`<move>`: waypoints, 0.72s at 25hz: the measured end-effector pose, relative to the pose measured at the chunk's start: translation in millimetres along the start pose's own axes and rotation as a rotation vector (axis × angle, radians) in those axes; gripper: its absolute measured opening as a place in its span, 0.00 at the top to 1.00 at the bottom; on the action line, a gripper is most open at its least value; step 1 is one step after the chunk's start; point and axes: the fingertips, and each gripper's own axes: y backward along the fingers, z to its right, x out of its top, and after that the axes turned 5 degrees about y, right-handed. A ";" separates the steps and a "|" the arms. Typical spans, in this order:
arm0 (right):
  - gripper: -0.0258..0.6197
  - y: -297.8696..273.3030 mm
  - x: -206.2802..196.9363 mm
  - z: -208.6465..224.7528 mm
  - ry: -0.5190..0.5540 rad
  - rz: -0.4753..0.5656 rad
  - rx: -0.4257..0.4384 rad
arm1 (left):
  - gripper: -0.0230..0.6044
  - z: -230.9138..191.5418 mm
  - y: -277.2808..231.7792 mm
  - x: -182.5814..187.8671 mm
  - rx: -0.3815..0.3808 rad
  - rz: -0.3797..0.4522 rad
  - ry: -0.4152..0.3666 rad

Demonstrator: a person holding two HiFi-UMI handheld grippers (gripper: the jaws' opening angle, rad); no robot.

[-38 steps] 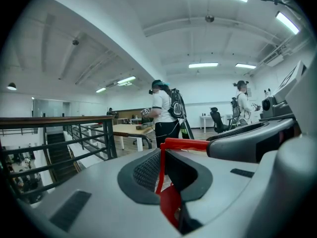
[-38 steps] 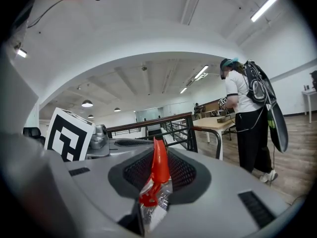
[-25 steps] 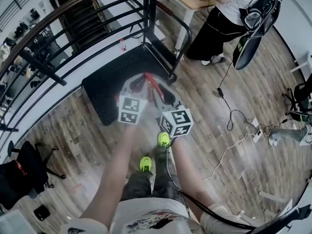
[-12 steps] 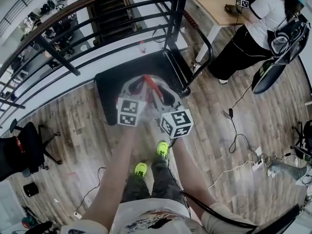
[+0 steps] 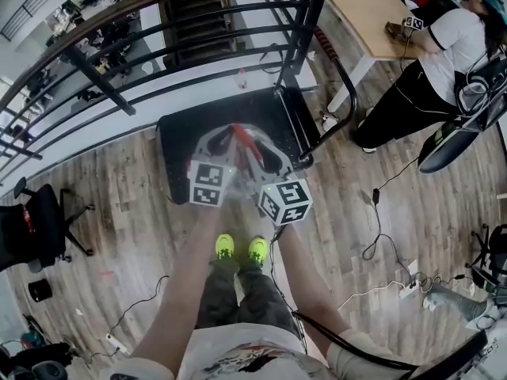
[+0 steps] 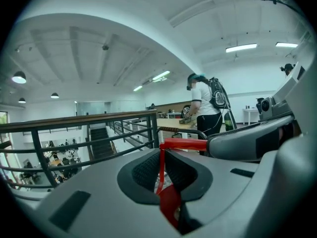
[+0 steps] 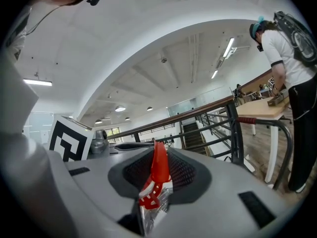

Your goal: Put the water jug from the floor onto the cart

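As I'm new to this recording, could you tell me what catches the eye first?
The left tool and right tool, side by side at centre, both clamp a red handle at the black cart by the railing. A person leans over a table at upper right.

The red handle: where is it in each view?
Head view: red handle just above the picture's centre.
Left gripper view: red handle lower centre, gripped between the jaws.
Right gripper view: red handle lower centre, gripped between the jaws.
Shared landmark: the dark railing.
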 end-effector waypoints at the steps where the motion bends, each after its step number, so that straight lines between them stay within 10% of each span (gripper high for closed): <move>1: 0.83 -6.4 -1.1 0.7 0.000 -0.005 0.005 | 0.92 -5.6 -2.9 -1.6 0.004 -0.004 0.005; 18: 0.83 -163.9 -27.3 22.1 -0.022 -0.084 -0.005 | 0.92 -139.2 -87.6 -28.6 0.001 -0.031 0.065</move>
